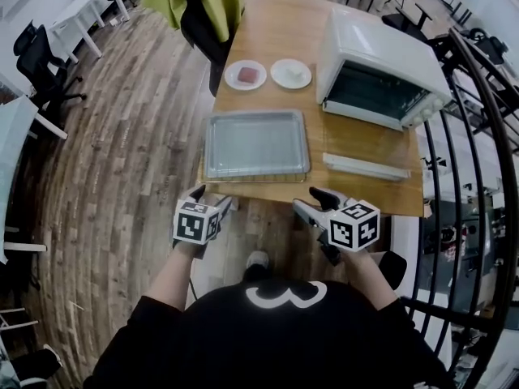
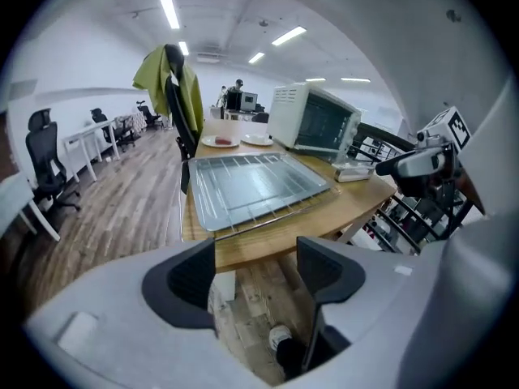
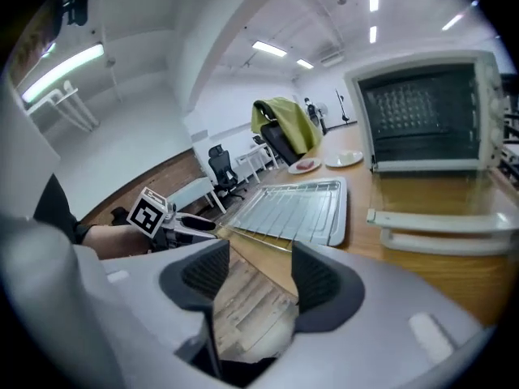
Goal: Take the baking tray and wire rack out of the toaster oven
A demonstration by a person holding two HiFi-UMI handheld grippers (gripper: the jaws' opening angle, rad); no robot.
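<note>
The room is bright from long white ceiling lamps (image 2: pixel 170 12). Every picture bends round at its edges.

I see the baking tray (image 1: pixel 256 143) in dull silvery metal, the wire rack (image 2: pixel 276 215) in thin bright wire, the table (image 1: pixel 365 148) in smooth pale wood, the toaster oven (image 1: pixel 365 35) glossy white with dark glass.

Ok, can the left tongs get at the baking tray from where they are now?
Probably yes. The left tongs are open and empty, just off the table's near edge, and the baking tray lies on the wire rack right ahead, with nothing between.
</note>
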